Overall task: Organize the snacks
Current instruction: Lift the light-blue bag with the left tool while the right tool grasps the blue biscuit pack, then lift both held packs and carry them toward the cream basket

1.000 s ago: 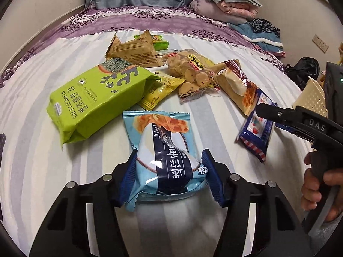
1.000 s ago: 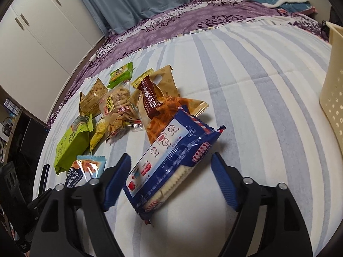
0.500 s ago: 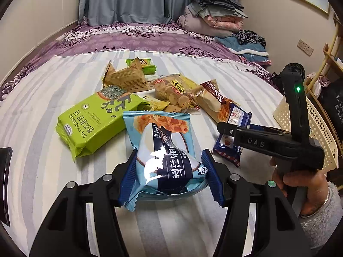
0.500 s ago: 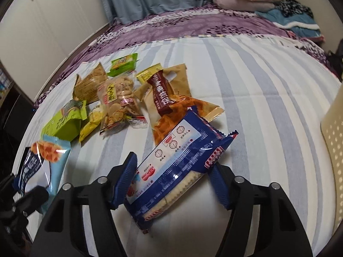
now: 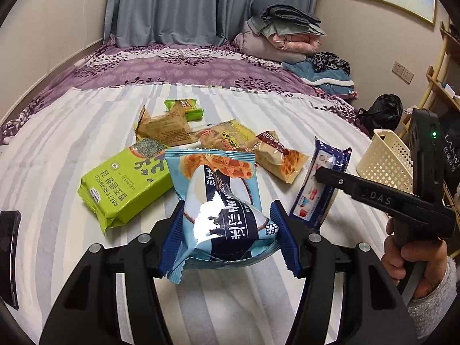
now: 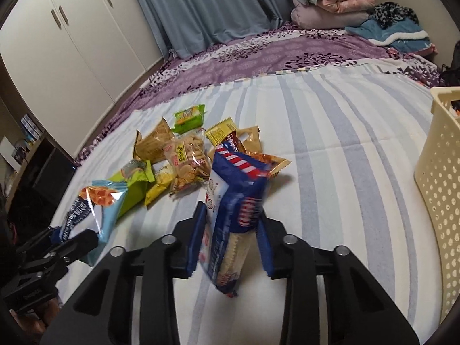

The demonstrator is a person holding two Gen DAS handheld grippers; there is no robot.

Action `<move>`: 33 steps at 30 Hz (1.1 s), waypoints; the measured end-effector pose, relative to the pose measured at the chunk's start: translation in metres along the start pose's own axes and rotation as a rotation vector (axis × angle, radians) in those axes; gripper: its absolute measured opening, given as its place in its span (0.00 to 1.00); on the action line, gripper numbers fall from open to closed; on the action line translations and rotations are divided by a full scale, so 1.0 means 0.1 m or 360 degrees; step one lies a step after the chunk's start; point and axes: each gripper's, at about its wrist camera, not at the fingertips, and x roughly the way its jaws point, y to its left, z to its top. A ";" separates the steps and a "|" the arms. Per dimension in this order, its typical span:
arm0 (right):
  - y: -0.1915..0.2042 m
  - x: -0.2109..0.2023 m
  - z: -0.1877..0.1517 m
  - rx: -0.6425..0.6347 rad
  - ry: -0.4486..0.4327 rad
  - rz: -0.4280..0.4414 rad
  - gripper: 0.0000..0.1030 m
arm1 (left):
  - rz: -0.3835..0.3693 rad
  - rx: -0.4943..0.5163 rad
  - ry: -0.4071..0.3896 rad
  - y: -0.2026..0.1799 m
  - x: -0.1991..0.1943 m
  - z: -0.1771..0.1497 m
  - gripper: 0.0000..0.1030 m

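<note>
Since a second ago the right gripper [image 6: 231, 244] has closed its jaws on the blue cracker pack [image 6: 230, 218] and tipped it up off the striped bedsheet [image 6: 345, 172]; the left gripper [image 5: 227, 238], fingers part open, grips the light-blue snack bag [image 5: 221, 210]; beyond lie a green seaweed pack [image 5: 123, 184] and other snacks; right, a cream basket [image 5: 385, 164].

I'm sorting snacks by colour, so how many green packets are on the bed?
2. The large green packet lies at the left of the spread, and the small green packet at its far end. More may be hidden under the other snacks.
</note>
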 end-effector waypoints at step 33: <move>0.20 0.64 -0.17 -0.0178 0.0241 -0.0463 0.73 | -0.0064 -0.0108 -0.0076 0.38 -0.09 0.05 0.59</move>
